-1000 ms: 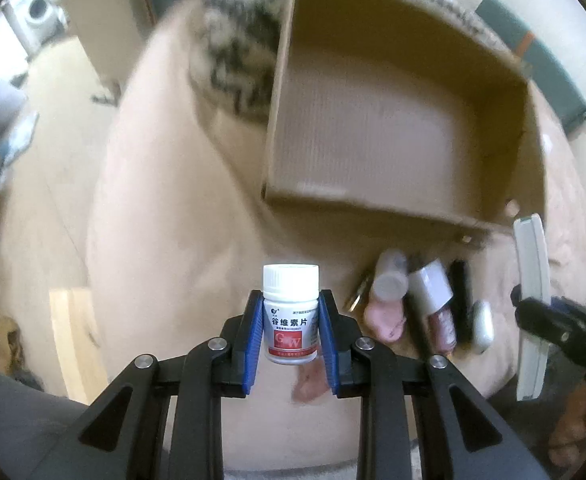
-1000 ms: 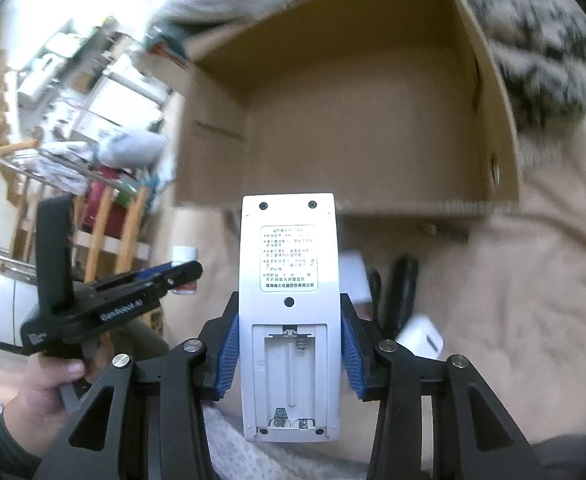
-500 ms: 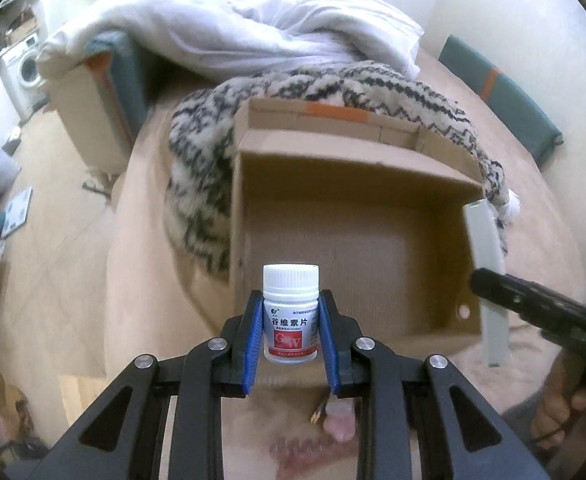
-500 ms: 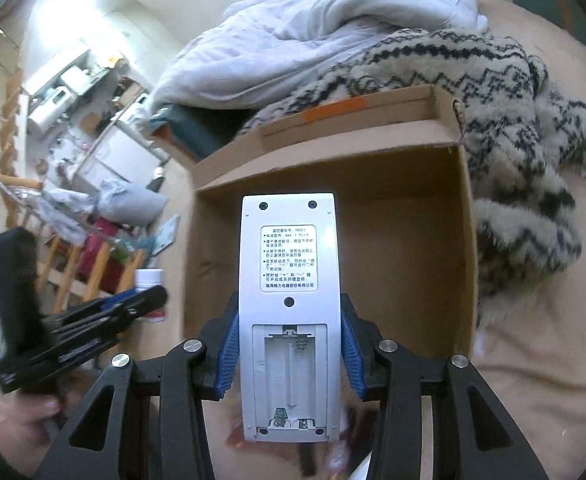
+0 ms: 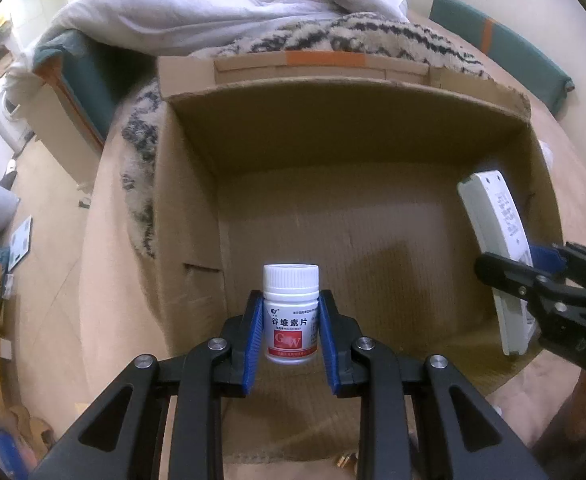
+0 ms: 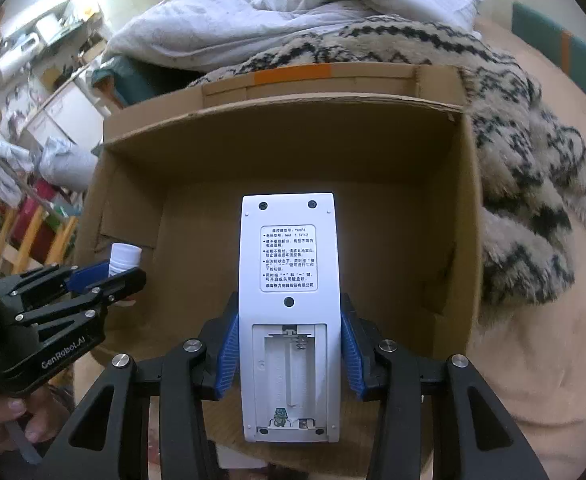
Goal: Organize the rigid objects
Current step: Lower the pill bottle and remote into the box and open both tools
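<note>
My left gripper (image 5: 291, 312) is shut on a small white pill bottle (image 5: 290, 314) with a red label, held upright over the near left part of an open cardboard box (image 5: 373, 120). My right gripper (image 6: 289, 320) is shut on a white remote control (image 6: 289, 280), its back up and its battery bay uncovered. It hangs over the box (image 6: 285, 120) interior. The remote (image 5: 497, 232) and right gripper (image 5: 529, 268) show at the right of the left wrist view. The bottle (image 6: 124, 259) and left gripper (image 6: 105, 274) show at the left of the right wrist view. The box floor is bare.
The box rests on a beige bed cover (image 5: 113, 300). A black-and-cream patterned blanket (image 6: 513, 140) lies behind and right of it, with a white duvet (image 5: 213, 4) farther back. A person's hand (image 6: 1, 420) holds the left gripper. Floor clutter lies at the far left.
Both grippers have moved forward from the near side of the box to over its interior, each still holding its object. The loose items on the bed in front have dropped out of view.
</note>
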A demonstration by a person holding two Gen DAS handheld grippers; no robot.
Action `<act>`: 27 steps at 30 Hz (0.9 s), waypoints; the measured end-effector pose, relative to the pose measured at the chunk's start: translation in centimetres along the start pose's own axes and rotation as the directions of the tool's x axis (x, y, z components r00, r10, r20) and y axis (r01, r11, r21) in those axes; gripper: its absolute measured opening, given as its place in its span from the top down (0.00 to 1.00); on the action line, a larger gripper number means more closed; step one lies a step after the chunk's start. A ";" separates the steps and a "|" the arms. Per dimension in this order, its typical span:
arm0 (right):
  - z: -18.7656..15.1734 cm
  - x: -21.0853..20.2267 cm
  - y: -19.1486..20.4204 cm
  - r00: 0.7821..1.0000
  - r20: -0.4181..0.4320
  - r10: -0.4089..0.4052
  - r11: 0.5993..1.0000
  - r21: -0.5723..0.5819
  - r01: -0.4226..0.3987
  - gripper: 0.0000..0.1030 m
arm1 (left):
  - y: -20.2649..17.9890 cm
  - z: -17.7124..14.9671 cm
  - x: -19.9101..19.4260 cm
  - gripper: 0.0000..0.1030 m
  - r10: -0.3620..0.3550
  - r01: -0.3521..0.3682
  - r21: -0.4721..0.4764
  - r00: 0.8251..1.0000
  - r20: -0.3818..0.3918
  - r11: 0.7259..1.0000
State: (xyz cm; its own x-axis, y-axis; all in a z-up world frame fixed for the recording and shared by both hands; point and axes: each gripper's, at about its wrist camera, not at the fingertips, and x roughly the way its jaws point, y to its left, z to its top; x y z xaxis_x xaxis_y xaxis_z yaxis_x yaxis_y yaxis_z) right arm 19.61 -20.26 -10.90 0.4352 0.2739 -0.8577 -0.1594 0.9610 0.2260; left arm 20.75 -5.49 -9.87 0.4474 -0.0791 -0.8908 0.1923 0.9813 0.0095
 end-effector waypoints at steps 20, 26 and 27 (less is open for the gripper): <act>0.0 0.8 0.7 1.000 0.004 -0.030 0.999 -0.034 0.030 0.55 | -0.7 -0.8 0.7 0.77 0.044 -0.045 0.046 0.999 0.014 0.998; 0.3 0.1 0.4 0.999 0.045 -0.028 1.000 -0.006 0.028 0.51 | -0.6 -0.8 0.6 0.77 0.039 -0.039 0.040 0.999 0.011 0.998; 0.4 -0.2 0.2 0.999 0.051 -0.015 1.000 0.001 0.015 0.47 | -0.7 -0.8 0.7 0.76 0.041 -0.041 0.045 0.999 0.010 0.998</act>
State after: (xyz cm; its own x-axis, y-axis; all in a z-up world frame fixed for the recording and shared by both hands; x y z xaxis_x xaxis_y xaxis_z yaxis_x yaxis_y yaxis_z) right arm 19.86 -20.07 -10.51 0.4820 0.2612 -0.8363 -0.1517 0.9650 0.2140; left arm 20.18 -6.05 -10.84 0.4633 -0.0404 -0.8853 0.2124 0.9749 0.0666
